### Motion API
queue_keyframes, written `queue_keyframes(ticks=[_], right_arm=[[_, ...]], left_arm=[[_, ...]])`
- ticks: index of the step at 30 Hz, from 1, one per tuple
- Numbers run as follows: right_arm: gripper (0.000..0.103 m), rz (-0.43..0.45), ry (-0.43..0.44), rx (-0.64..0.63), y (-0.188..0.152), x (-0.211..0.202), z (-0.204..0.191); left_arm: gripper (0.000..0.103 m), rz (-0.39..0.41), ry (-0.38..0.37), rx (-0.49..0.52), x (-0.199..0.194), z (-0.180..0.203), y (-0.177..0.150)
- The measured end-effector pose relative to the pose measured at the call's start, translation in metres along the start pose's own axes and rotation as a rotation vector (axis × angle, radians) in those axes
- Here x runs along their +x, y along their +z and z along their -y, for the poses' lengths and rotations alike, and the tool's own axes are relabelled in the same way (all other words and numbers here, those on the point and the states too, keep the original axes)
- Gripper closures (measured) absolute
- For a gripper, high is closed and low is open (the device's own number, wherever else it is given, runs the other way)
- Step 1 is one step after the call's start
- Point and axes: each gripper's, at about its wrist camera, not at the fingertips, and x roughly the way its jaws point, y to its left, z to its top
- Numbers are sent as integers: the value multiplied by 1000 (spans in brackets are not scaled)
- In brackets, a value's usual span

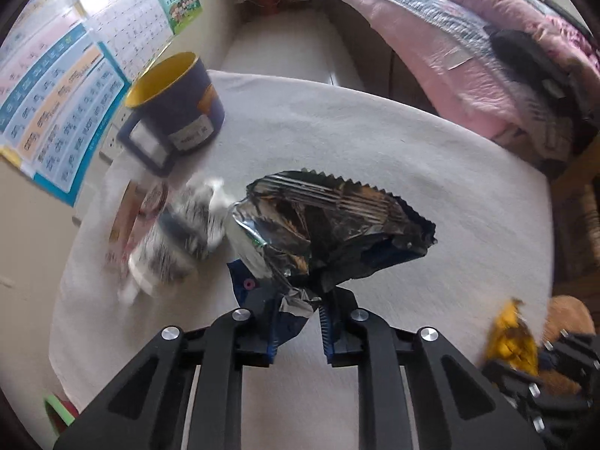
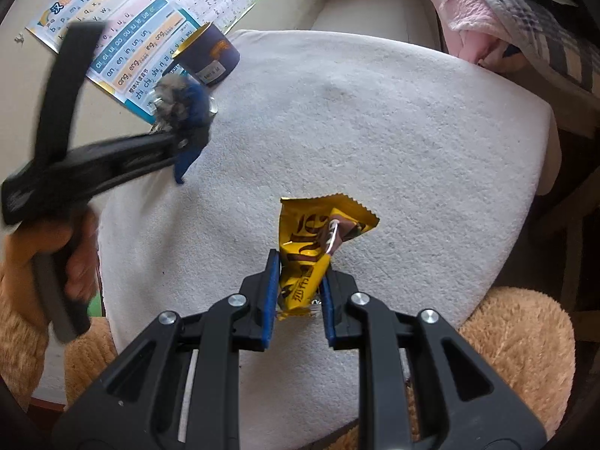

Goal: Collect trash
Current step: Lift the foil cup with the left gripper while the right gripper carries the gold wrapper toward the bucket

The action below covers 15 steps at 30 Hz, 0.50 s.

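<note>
Left wrist view: the left gripper (image 1: pixel 298 300) has its jaws clamped on the crumpled foil wrapper (image 1: pixel 330 225), held above the white-covered desk (image 1: pixel 412 157).
Only here: a blurred bottle (image 1: pixel 168 243) lying near the navy mug (image 1: pixel 176 108); the yellow wrapper (image 1: pixel 512 341) shows at the right edge.
Right wrist view: the right gripper (image 2: pixel 300 292) has its jaws clamped on the yellow wrapper (image 2: pixel 318 247) over the desk (image 2: pixel 393 120).
Only here: the person's left hand (image 2: pixel 63 258) holding the left gripper (image 2: pixel 180 138), blurred, with the foil wrapper (image 2: pixel 183 101) just in front of the mug (image 2: pixel 210 56) and the wall charts (image 2: pixel 123 41).
</note>
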Motion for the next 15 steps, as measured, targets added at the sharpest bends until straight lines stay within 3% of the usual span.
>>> queue_keyframes(ticks=[4, 10, 15], right_arm=[[82, -22, 4, -34, -2, 3, -8], [81, -52, -3, -121, -7, 7, -30], [79, -128, 5, -223, -12, 20, -56]], left_arm=[[89, -15, 13, -61, -27, -9, -40], [89, -159, -2, -296, -48, -55, -137], [87, -195, 2, -402, -53, -75, -185]])
